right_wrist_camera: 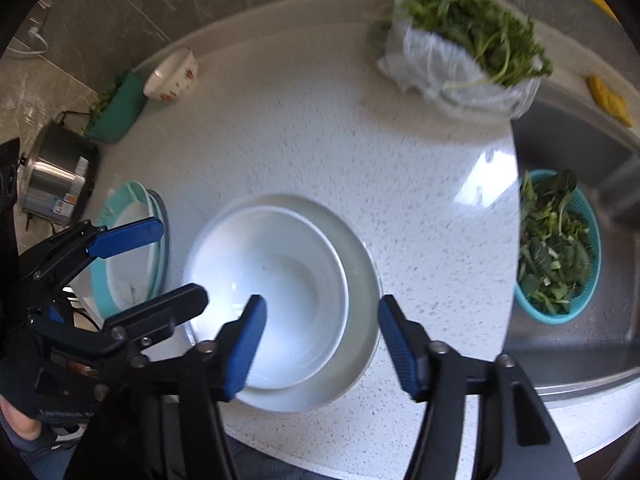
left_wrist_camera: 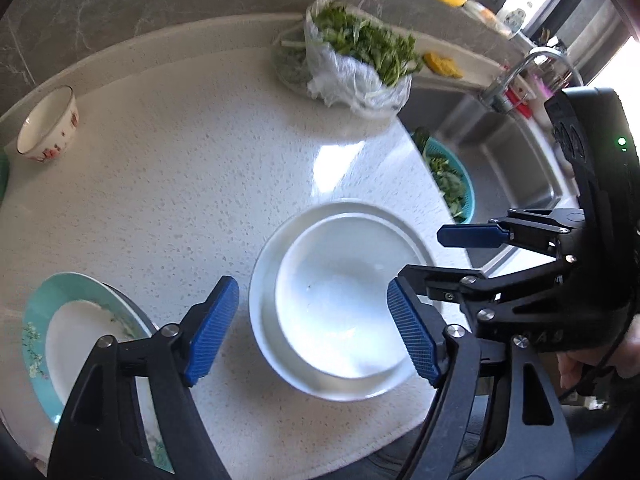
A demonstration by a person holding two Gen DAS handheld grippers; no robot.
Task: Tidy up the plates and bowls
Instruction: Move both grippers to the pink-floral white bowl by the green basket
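Two white bowls are nested near the counter's front edge: a smaller bowl point(left_wrist_camera: 340, 300) point(right_wrist_camera: 280, 280) sits off-centre inside a larger one point(left_wrist_camera: 264, 340) point(right_wrist_camera: 362, 280). My left gripper point(left_wrist_camera: 314, 332) hangs open above their left side, its blue pads apart and touching nothing. My right gripper point(right_wrist_camera: 322, 348) is open above their right side and holds nothing. Each gripper shows in the other's view, the right one point(left_wrist_camera: 422, 254) and the left one point(right_wrist_camera: 182, 258). A stack of teal-rimmed plates point(left_wrist_camera: 80, 340) point(right_wrist_camera: 128, 256) lies to the left. A small floral bowl point(left_wrist_camera: 48, 124) point(right_wrist_camera: 172, 76) stands at the back left.
A plastic bag of leafy greens point(left_wrist_camera: 352, 60) point(right_wrist_camera: 460, 40) sits at the back by the wall. The steel sink point(left_wrist_camera: 500, 160) point(right_wrist_camera: 568, 340) on the right holds a teal colander of greens point(left_wrist_camera: 452, 184) point(right_wrist_camera: 556, 248). A steel pot point(right_wrist_camera: 56, 172) stands far left.
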